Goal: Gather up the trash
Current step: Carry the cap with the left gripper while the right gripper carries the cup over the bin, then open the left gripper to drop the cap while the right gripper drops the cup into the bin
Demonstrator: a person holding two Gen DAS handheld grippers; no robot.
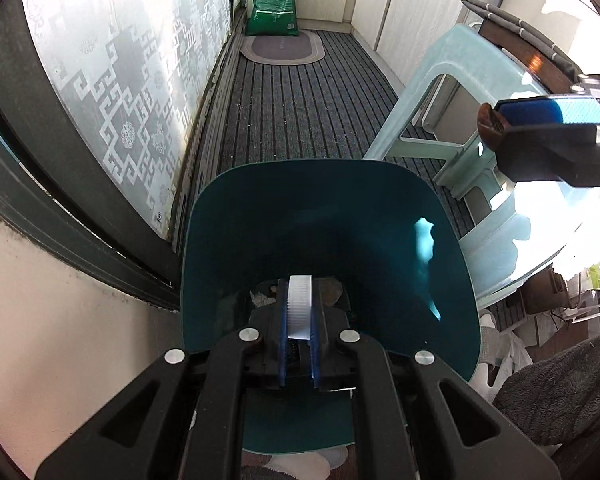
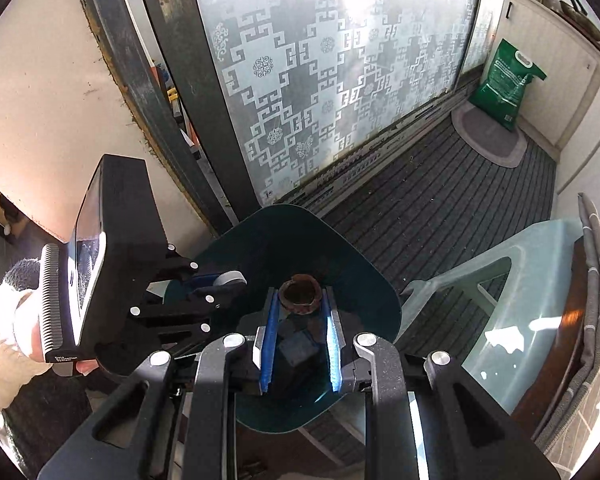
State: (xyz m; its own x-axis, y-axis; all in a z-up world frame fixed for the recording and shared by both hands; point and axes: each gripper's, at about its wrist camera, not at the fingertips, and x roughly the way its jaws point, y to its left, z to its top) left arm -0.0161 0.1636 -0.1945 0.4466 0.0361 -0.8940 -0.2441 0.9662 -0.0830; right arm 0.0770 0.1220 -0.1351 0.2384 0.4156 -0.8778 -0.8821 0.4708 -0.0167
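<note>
My left gripper is shut on the white ribbed handle of a teal dustpan. The pan stands tilted up in front of it, with bits of debris lying at its base. My right gripper is shut on a brown ring-shaped piece of trash, held over the dustpan. The left wrist view shows the right gripper with the brown piece to the upper right of the pan. The left gripper appears to the left in the right wrist view.
A frosted patterned sliding door runs along the left of a striped grey carpet. A pale plastic stool and a glass tabletop stand on the right. A green bag and an oval mat lie at the far end.
</note>
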